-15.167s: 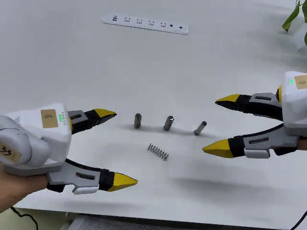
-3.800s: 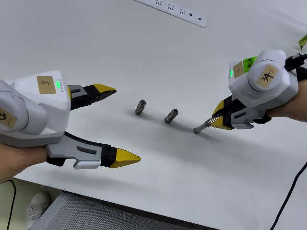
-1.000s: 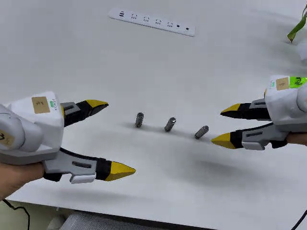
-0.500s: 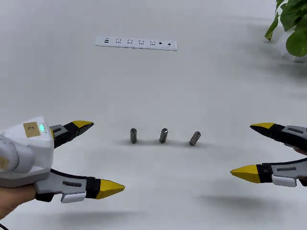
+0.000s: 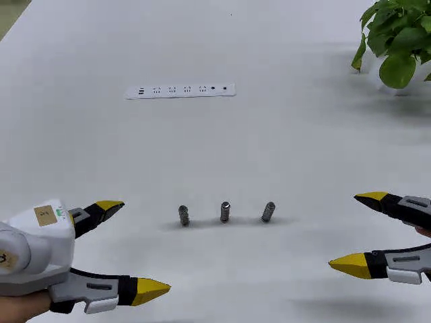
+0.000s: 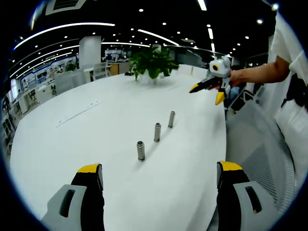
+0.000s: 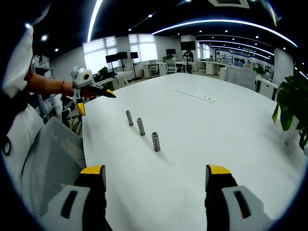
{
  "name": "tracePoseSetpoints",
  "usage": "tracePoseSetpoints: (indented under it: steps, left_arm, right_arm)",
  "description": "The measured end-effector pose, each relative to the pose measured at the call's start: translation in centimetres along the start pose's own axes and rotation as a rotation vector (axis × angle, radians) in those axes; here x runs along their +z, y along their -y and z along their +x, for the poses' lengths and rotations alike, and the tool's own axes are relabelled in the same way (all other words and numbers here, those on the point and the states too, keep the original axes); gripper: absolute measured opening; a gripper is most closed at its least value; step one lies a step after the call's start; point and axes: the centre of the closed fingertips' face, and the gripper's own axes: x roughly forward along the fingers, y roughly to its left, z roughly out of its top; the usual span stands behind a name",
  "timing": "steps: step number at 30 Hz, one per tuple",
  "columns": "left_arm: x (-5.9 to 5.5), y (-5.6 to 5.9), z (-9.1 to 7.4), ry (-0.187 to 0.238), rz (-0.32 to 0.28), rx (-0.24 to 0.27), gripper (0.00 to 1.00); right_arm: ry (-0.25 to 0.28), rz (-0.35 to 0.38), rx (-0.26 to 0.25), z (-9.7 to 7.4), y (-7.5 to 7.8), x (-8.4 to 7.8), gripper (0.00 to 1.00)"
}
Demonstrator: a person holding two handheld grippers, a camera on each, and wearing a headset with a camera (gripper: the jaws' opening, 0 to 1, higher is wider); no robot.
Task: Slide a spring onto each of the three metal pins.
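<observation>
Springs [image 5: 225, 214] on three pins [image 5: 225, 204]; left tongs [image 5: 141, 245] label [image 5: 46, 215] unreadable.

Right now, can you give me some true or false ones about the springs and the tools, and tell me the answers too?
1. Each of the three pins has a spring on it. True.
2. The left tool is holding a spring. False: it is open and holds nothing.
3. The power strip lies on the table beyond the pins. True.
4. The pins touch one another. False: they stand apart in a row.
5. The right tool is shut tight. False: it is open, off to the side of the pins.
</observation>
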Motion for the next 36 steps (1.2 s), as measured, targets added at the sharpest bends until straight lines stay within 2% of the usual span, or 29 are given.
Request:
tracePoseSetpoints:
  steps: [2, 14, 28, 36]
  left_arm:
    - [0.1, 0.1, 0.0, -0.003, 0.004, -0.001, 1.00]
    - [0.5, 0.7, 0.1, -0.002, 0.016, -0.007, 1.00]
    - [0.0, 0.2, -0.1, 0.002, 0.016, -0.012, 1.00]
    - [0.1, 0.4, 0.0, 0.001, 0.019, -0.014, 1.00]
  right_arm:
    - [0.009, 0.004, -0.003, -0.2, 0.4, 0.1, 0.86]
    - [0.007, -0.012, 0.003, -0.4, -0.4, 0.2, 0.86]
    - [0.009, -0.021, 0.003, -0.5, -0.8, 0.6, 0.85]
    - [0.004, -0.020, 0.004, -0.5, -0.9, 0.5, 0.85]
